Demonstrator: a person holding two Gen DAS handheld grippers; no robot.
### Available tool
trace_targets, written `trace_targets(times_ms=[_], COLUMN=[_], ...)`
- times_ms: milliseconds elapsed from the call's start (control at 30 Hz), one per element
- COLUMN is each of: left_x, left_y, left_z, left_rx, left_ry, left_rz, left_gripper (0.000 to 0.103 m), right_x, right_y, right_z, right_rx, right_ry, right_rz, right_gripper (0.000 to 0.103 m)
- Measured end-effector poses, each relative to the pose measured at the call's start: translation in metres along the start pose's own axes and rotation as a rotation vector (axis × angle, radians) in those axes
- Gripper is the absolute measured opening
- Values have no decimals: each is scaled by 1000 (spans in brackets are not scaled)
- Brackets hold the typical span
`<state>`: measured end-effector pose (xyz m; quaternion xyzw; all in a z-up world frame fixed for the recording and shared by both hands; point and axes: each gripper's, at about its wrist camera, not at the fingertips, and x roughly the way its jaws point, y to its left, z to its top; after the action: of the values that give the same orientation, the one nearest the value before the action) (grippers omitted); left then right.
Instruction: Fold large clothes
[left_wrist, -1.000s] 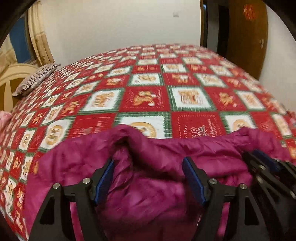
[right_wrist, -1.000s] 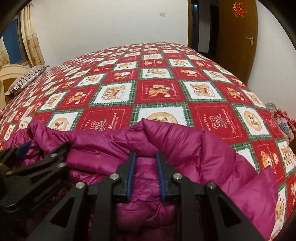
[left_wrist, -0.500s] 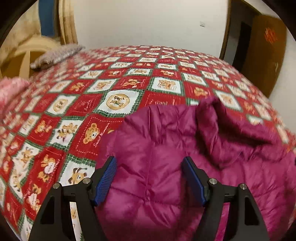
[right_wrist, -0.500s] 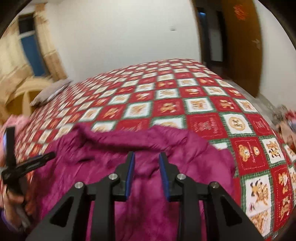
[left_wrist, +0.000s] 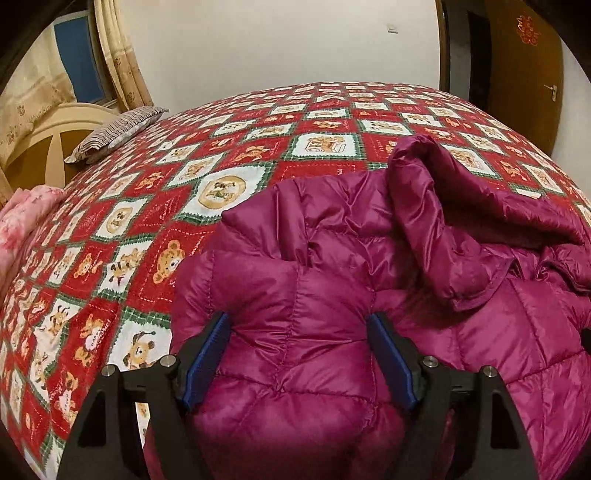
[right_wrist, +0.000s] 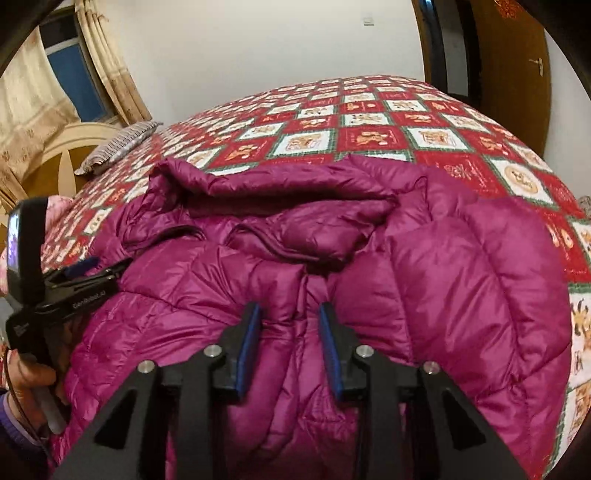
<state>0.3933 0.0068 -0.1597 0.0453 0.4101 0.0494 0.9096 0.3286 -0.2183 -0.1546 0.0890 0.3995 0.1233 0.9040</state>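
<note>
A magenta quilted down jacket (left_wrist: 388, 266) lies on the bed, its hood (left_wrist: 461, 206) bunched at the far end. It fills the near half of the right wrist view (right_wrist: 369, 258). My left gripper (left_wrist: 297, 332) is open, its wide-set jaws over the jacket's left shoulder. My right gripper (right_wrist: 290, 325) is open, its jaws a small way apart, with a fold of the jacket's front between them. The left gripper also shows at the left of the right wrist view (right_wrist: 92, 273), over the jacket's edge.
The bed has a red, white and green patchwork cover (left_wrist: 236, 155). A striped pillow (left_wrist: 118, 129) lies by the cream headboard (left_wrist: 48, 140). Pink bedding (left_wrist: 26, 214) lies at the left edge. A wooden door (left_wrist: 524, 74) stands at the back right.
My right gripper has opened a little from nearly shut on the fabric. The jacket now lies spread flatter. Both grippers have pulled back to the jacket's near side.
</note>
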Motion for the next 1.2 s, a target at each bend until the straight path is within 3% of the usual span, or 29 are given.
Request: trace_targets(times_ms=[133,233,333,433,533,633,900,1067,1200], left_x=[-10,-38,-65,-91,-119,-150,-230,-257,-273], left_y=[1,6,6,7,9,14,34,56,83], left_z=[-1,-10,-20,-31,-40,-51,-95,-135,-160], left_rx=[6,4,35,51,75,90,164,173,126], left_ry=[13,-1,-6,-5,-26,-60,-153,-169,-166], left_rz=[-10,-62,-93,-138,-190,-244,-319,-340,-390], left_gripper=[78,78,78,78,78,78,78,78,78], right_x=[-2,-13,-48,-87,-126,-165,-257,-283,-286], right_y=[8,7,10,21,32,37,27,19,16], right_z=[1,3,-3,-14,-32,-52,-113,-155,-182], right_rx=[-28,20,76,55,16,-6,76,141,178], right_ry=[4,35,-5,-32,-50,-81,-165,-175,-155], right_rz=[-50,-78,-58,-53,-56,-79,-143,-180,-193], right_gripper=[37,45,48,49,50,59,66,68,68])
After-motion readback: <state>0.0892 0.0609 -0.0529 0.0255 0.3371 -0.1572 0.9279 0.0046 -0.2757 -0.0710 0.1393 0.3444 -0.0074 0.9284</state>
